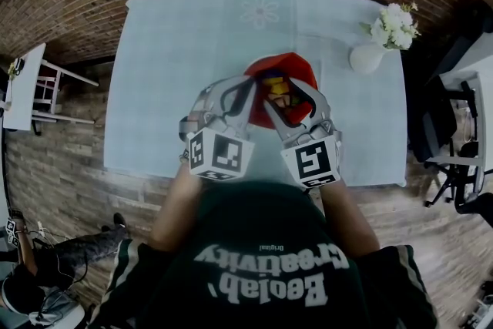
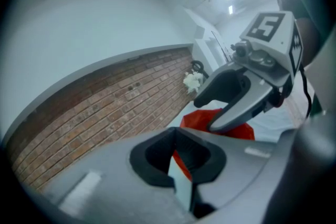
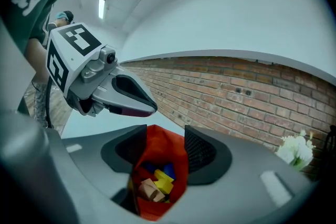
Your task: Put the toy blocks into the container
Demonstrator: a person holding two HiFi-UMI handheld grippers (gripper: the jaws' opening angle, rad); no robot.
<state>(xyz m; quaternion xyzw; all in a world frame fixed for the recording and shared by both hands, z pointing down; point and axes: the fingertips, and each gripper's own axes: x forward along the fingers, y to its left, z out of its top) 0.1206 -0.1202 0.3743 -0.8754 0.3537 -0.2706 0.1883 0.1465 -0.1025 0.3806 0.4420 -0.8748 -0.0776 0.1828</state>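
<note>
A: Where does the container sit?

B: Mid-counter, a soft red container, mouth up, between both hands.

A: And the hands?

B: The left hand-held gripper seems pressed together on the rim. The right hand-held gripper is spread, with the mouth directly ahead and below, between its jaws.

A: The toy blocks?

B: The toy blocks are blue, yellow and tan, heaped inside.
</note>
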